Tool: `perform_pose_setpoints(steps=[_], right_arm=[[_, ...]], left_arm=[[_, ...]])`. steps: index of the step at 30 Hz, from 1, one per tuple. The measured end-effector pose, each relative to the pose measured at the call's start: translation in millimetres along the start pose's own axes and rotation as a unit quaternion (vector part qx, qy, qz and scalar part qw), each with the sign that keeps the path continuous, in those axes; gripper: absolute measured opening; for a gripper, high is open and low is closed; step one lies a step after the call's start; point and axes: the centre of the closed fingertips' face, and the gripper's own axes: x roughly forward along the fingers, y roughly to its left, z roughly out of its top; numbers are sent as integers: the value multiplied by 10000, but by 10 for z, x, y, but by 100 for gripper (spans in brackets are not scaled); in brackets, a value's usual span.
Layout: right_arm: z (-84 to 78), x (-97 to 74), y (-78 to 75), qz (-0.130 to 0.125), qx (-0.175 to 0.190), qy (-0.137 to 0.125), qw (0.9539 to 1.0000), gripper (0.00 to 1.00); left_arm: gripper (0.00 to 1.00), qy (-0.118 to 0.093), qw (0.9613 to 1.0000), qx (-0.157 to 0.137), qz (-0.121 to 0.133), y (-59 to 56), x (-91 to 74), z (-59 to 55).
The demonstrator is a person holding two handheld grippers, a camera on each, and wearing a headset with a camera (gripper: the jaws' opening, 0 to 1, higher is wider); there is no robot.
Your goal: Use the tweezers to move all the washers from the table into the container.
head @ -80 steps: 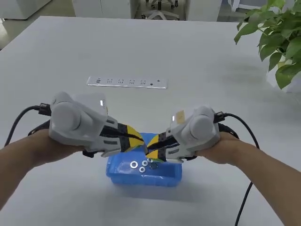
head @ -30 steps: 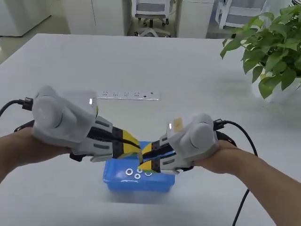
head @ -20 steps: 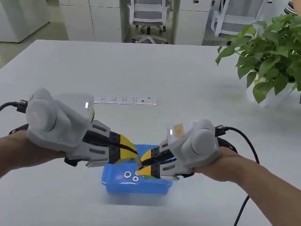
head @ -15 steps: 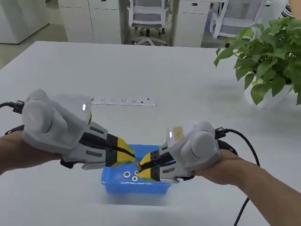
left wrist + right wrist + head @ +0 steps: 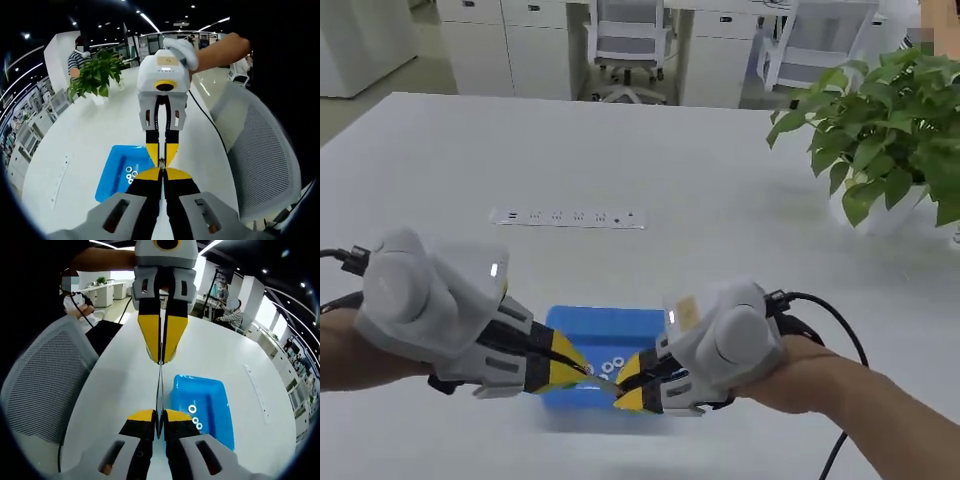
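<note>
left gripper (image 5: 161,356) and right gripper (image 5: 159,417) both clench the tweezers (image 5: 159,387) – clearest in right gripper view.

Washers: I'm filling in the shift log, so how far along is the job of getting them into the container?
Done: at least three small metal washers lie in the blue plastic container. In hand: the left gripper and the right gripper are both shut on the thin metal tweezers, close to the container. Left: whether more washers wait on the white table cannot be told.
</note>
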Motion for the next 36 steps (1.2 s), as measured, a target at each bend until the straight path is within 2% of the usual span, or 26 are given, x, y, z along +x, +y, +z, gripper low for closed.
perform_pose_setpoints(steps=[4, 8, 12, 15, 19, 26, 31, 36], right_arm=[[-61, 40, 68, 37, -4, 95, 9999, 8], [-133, 69, 117, 63, 23, 168, 9998, 8], [-189, 92, 153, 61, 89, 195, 9998, 8], [-217, 112, 164, 44, 116, 215, 9997, 8], [-285, 166, 175, 20, 156, 323, 9994, 8], [-388, 282, 217, 11, 250, 419, 9988, 8], [-416, 353, 228, 8, 319, 396, 9987, 8], [-450, 441, 268, 72, 294, 483, 9984, 9]], left_arm=[[4, 64, 9999, -31, -71, -61, 51, -63], [4, 254, 9995, -22, -161, -114, 124, -191], [4, 271, 9994, -89, -191, -145, 169, -257], [4, 376, 9991, -97, -191, -154, 205, -342], [5, 386, 9989, -216, -141, -149, 261, -445], [5, 562, 9978, -325, -103, -176, 361, -644], [5, 725, 9966, -374, -110, -195, 408, -803], [5, 936, 9949, -357, -149, -225, 468, -942]])
